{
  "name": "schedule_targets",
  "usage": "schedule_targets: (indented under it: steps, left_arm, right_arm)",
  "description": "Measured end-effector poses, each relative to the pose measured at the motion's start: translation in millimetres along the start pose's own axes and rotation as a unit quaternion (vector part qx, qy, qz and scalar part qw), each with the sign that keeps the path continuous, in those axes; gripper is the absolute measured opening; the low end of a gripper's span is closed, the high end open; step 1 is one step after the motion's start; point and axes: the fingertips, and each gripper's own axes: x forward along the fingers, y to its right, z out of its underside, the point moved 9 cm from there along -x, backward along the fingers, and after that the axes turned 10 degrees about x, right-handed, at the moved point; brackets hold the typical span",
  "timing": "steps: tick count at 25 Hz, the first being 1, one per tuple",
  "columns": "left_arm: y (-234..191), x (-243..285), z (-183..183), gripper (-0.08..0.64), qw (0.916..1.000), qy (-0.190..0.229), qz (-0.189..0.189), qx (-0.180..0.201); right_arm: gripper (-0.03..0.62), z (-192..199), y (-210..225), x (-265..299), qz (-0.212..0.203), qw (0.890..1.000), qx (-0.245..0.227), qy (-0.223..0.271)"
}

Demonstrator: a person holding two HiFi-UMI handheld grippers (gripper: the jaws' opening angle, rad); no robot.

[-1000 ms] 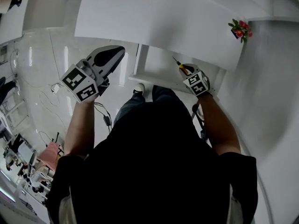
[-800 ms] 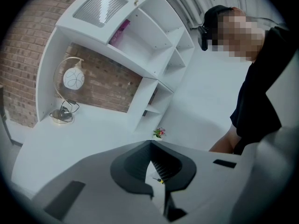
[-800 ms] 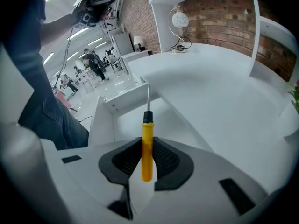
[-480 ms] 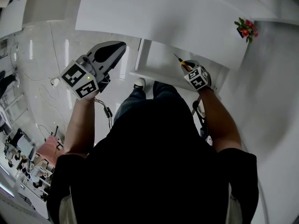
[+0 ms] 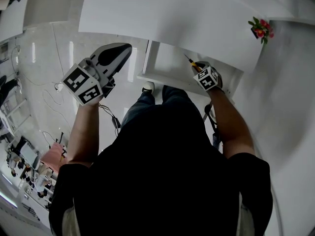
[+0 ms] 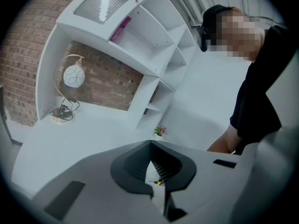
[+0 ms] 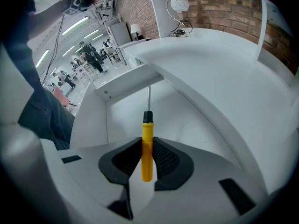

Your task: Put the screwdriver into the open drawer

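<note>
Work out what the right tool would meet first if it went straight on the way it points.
Probably the far wall of the open drawer. The screwdriver held in the right tool would touch first. Nothing shows between, though depth is unclear.

Brick wall (image 6: 25,64), white shelving (image 6: 161,41), globe lamp (image 6: 74,76), glossy pale floor (image 5: 44,77)

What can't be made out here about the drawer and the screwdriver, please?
Head view: the drawer's back end, hidden under the desk top.
Left gripper view: nearly all the drawer, blocked by the left gripper.
Right gripper view: the screwdriver's tip type, too small.
</note>
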Motion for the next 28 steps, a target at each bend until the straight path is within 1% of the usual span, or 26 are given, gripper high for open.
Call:
schedule_targets:
  steps: [16,21,28]
  left_arm:
    - [-9,2,9,0.015,0.9999,-0.012,0.004,-0.010]
    - [-11,4,12,0.015,0.9998,-0.015,0.011,-0.011]
    - [-9,16,18,0.015,0.9995,-0.019,0.021,-0.017]
  right_arm:
    - [0.081,6,9,22,0.003,1.000,0.004,-0.030]
    - [0.081,7,11,24,0.016,0.999,-0.004,-0.036]
    - [0.081,15,17,32,0.028,0.999,0.010,-0.041]
